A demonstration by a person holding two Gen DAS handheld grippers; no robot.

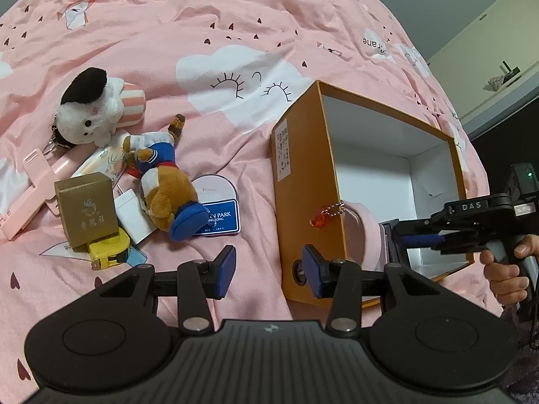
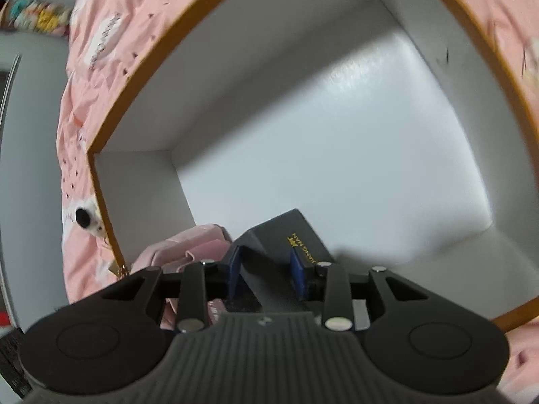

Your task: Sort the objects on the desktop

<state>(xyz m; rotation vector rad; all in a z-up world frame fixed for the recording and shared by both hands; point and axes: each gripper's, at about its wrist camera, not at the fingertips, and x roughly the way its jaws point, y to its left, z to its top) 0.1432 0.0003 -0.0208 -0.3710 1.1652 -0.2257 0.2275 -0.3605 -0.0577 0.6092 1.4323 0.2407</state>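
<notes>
A big orange cardboard box (image 1: 303, 181) w/ smooth white inside walls is set on a bed covered by a soft, wrinkled pink sheet (image 1: 202, 17) w/ white clouds and tiny dark hearts.

The right tongs (image 2: 267, 271) are held low inside the box. A small dark grey box w/ gold letters (image 2: 289, 239) is seen between the blue pads (image 2: 298, 276); both pads look pressed on its flat sides, so it is gripped. Just beside it, on the left, a soft pink cloth pouch (image 2: 183, 250) is lying in the box corner. A red bead on a little ball chain (image 1: 323, 217) is hung over the box edge.

The left tongs (image 1: 269, 267) are held partway wide, w/ nothing between them, near the box's outer wall.

More things are piled on the sheet, well apart from the box: a fluffy white plush w/ a black top (image 1: 89, 111), a brown plush bear in blue clothes (image 1: 161, 181), a shiny gold cube box (image 1: 87, 207), a yellow tape measure (image 1: 109, 249), a pink plastic clip (image 1: 37, 188) and a flat blue and white badge (image 1: 220, 217).
</notes>
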